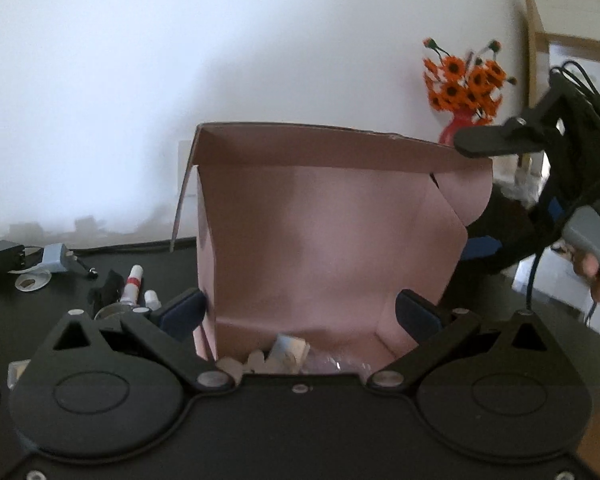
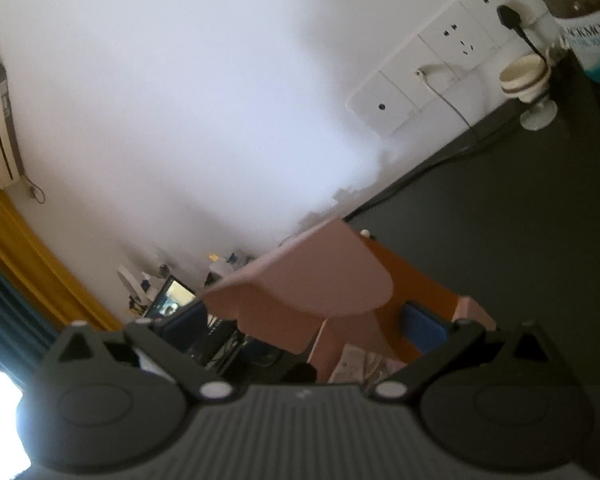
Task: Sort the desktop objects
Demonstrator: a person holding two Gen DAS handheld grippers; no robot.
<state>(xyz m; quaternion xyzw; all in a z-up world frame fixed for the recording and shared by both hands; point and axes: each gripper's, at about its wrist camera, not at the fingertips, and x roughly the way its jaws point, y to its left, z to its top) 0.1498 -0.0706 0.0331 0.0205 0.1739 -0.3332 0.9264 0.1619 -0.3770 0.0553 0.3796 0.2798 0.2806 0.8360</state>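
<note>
Standing between the fingers of the left gripper point(image 1: 300, 312), the pink cardboard box point(image 1: 324, 248) has its lid flap raised toward the wall; the two blue-padded fingers point(image 1: 182, 314) are spread wide on either side of its walls, and whether they touch the cardboard cannot be told. Inside, low and just ahead of the fingers, lie a small silvery packet point(image 1: 290, 350) and some white pieces. Beyond the left finger, on the black desk point(image 1: 60, 304), are a red-and-white tube point(image 1: 133, 284), a small white dropper bottle point(image 1: 151, 299) and a grey plug adapter point(image 1: 56, 258). Past the right finger, the right gripper point(image 1: 496, 140) reaches over the box's far right corner, in front of a red vase of orange flowers point(image 1: 462, 88).

In the right wrist view, the right gripper's fingers point(image 2: 424, 326) are also apart, with the box's rounded flap point(image 2: 324, 276) between them and just ahead. Far beyond the right finger stand a brown Blackmores bottle point(image 2: 584, 20) and a cream cup point(image 2: 524, 76).
</note>
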